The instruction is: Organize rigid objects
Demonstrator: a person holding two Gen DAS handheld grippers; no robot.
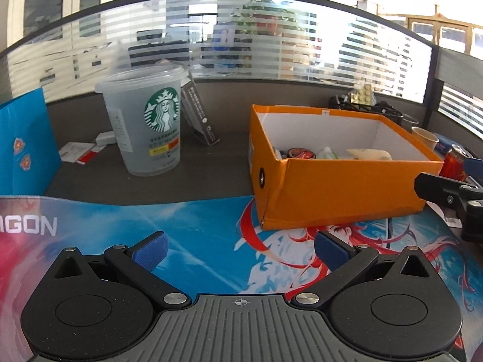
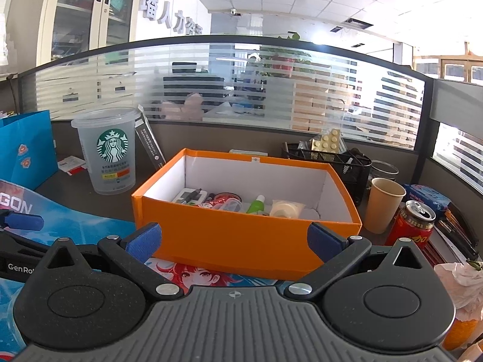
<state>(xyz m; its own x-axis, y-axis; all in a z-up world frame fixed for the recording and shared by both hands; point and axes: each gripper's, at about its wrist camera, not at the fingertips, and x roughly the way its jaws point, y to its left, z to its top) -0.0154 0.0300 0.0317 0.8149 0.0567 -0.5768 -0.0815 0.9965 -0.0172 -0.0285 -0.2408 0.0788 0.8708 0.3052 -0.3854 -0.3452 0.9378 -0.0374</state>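
**Both grippers empty in front of the orange box**

My left hand-held gripper (image 1: 240,249) and right hand-held gripper (image 2: 234,239) are both spread wide, holding nothing. The open orange cardboard box (image 2: 241,241) sits on the table just ahead, already holding small items. A frosted plastic cup with a green logo (image 2: 105,154) stands left of the box; a red drink can (image 2: 413,226) and tan paper cup (image 2: 383,205) stand right of it. Reaching right, I could tip the opened can, since it sits close beside the paper cup.

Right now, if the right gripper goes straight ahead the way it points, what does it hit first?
Most likely the near wall of the orange box, directly ahead of the open right gripper; depth is unclear.
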